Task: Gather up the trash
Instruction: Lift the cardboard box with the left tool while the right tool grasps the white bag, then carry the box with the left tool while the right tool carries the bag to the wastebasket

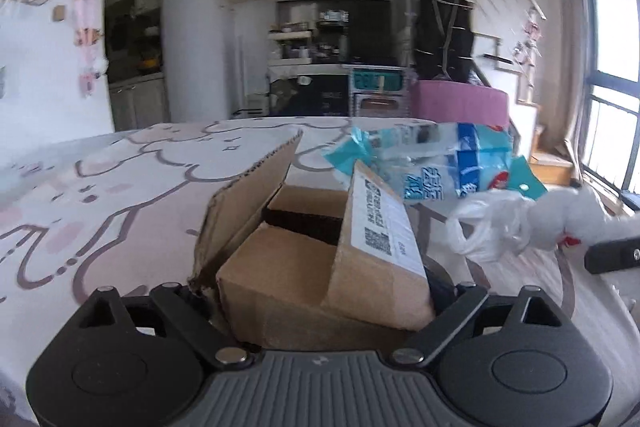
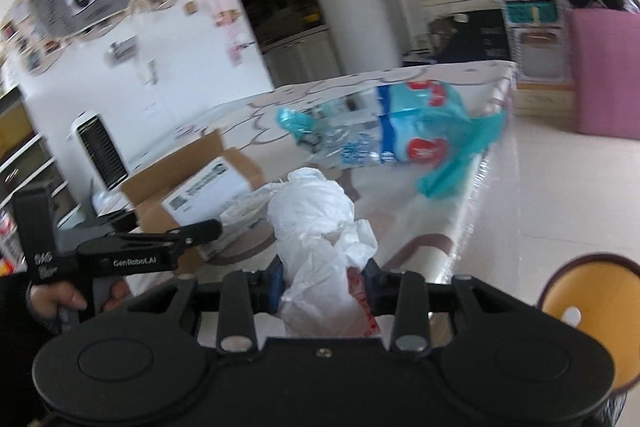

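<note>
Table point(image 1: 120, 187) under a pale cloth printed with cartoon outlines fills most of both views, in a bright room with a kitchen behind. On it, nearest the left claw point(image 1: 320, 291), sits an open cardboard box point(image 1: 304, 267) with flaps raised and a shipping label on one flap. The box lies between the widely spread jaws; whether their pads press its sides is hidden, so a grip cannot be confirmed. It looks placed to serve as the container for the rubbish, or to be lifted as rubbish itself.

Beyond the box, near the far right table edge, lies an empty blue and clear plastic wrapper point(image 2: 384, 131) with torn teal ends, uncollected.

Smaller and closer, a crumpled white plastic bag point(image 2: 320, 239) with a red patch is pinched between the fingers of the right claw point(image 2: 324, 287), which is clamped on its lower part. The bag stands just right of the box, probably held there for dropping in.

Lower right in the right view, beside the table, a round yellow bin point(image 2: 584, 303) waits on the floor.
</note>
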A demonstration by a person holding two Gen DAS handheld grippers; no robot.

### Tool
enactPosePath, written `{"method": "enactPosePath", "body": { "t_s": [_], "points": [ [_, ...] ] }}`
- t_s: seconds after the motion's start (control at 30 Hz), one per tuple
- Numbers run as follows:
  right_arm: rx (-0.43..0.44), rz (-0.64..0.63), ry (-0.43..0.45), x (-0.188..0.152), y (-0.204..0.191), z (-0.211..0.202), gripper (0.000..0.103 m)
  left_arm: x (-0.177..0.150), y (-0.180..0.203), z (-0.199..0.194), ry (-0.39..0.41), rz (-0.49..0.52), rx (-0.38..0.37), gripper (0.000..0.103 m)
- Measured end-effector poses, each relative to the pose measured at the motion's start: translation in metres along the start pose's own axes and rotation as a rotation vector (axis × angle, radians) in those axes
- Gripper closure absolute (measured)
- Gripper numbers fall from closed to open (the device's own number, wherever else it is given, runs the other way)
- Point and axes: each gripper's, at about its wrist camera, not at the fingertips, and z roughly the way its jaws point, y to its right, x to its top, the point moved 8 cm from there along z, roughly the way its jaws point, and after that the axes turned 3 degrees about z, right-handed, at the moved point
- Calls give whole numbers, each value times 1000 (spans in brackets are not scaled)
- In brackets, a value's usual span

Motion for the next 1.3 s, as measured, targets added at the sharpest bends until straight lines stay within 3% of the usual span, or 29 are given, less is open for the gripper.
{"method": "enactPosePath", "body": {
  "t_s": [0.1,0.33,0.67,1.3],
  "points": [
    [-24,15,13,0,2,-2,66,7,-4,-11,-2,-54,-12,11],
    [-44,16,59,7,1,-19,66,27,4,-39,54,-64,-16,11],
    [-108,29,145,23,17,-57,66,56,46,-57,105,-44,-61,11],
    [-452,69,237,30,136,-152,66,100,185,-34,140,35,-211,11]
  ]
}}
